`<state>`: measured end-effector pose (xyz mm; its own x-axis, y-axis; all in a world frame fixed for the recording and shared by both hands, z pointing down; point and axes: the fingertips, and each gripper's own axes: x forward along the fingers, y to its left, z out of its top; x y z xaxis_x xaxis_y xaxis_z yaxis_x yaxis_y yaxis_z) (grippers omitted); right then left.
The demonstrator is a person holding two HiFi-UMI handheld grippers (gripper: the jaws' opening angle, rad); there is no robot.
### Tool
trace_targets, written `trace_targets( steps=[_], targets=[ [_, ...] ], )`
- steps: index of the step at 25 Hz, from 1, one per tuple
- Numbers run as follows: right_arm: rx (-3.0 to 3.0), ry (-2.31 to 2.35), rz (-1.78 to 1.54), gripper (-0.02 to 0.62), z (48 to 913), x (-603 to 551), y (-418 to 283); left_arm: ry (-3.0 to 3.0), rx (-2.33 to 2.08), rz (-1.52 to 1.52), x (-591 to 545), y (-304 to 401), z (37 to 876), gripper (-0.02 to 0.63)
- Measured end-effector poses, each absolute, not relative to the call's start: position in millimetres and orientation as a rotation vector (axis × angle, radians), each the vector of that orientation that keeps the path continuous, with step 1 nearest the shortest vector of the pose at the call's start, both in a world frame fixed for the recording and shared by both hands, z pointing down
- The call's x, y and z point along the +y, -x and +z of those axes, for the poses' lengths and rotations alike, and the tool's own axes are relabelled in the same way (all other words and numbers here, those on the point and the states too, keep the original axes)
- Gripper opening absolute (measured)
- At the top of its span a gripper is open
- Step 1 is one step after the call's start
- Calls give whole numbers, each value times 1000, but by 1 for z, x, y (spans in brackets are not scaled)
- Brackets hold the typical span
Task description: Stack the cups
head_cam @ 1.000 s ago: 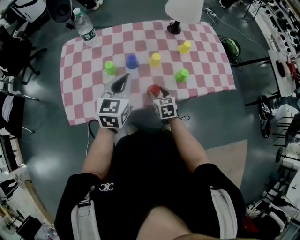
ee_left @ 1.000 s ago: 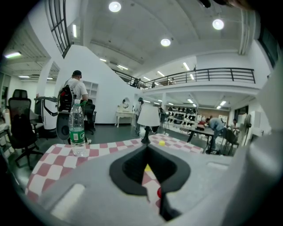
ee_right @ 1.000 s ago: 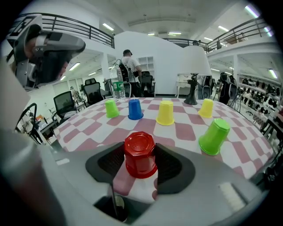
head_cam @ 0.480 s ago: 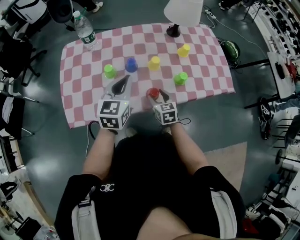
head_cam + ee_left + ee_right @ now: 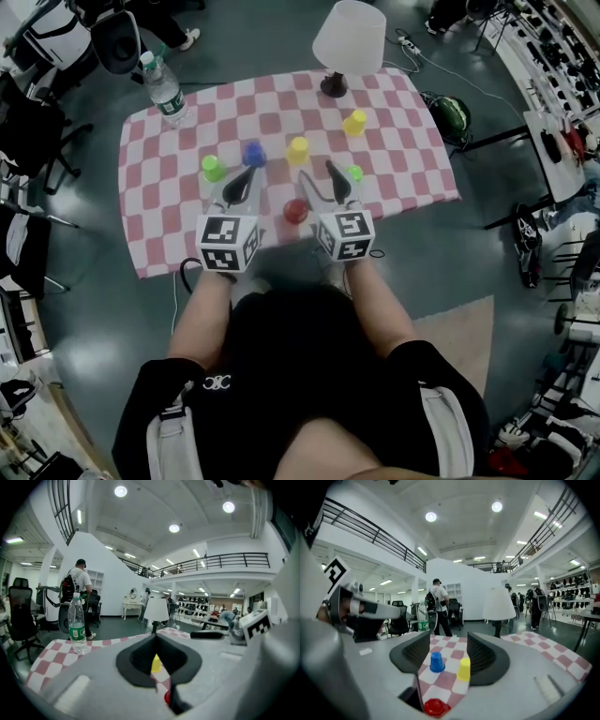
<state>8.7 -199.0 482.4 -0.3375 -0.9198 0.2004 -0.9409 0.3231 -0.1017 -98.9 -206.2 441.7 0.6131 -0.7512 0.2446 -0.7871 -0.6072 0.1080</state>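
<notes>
Right gripper (image 5: 321, 182) stood spread, its jaws just opened with nothing between them, hanging above the small red plastic cup (image 5: 296, 210) on the near part of the pink-and-white checked tablecloth (image 5: 150, 187); the left gripper (image 5: 242, 180) was pressed together and empty. Farther off, the blue plastic cup (image 5: 253, 153) and yellow plastic cup (image 5: 298, 148) stood near each other, so a wide-open reach for either could likely topple its neighbour.

Tablecloth (image 5: 159, 225): pink-and-white check. Lamp (image 5: 348, 37): white shade, black base. Near lamp: yellow cup (image 5: 354, 122). Farther from lamp: second yellow cup (image 5: 298, 150), blue cup (image 5: 253, 154), red cup (image 5: 295, 210), green cup (image 5: 213, 169), another green cup (image 5: 354, 173). Bottle (image 5: 164, 91): green label.
</notes>
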Motion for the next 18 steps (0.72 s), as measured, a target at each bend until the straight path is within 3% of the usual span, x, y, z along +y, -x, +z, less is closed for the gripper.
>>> trace_targets(
  steps=[7,8,10,18],
  targets=[
    [-2511,-1906,85,218,405,-211,-35,-2668,-1301,220,-214,88,421,-2],
    [-2501,-1935,48,169,397,-211,-39,-2672,-1306,213,-216,87,418,-2],
    [-2479,-1983,-20,0,386,-212,-47,-2681,-1316,195,-219,84,412,-2],
    [-2518,-2003,-11,-2,381,-211,-69,-2685,-1348,178,-216,72,403,-2]
  ],
)
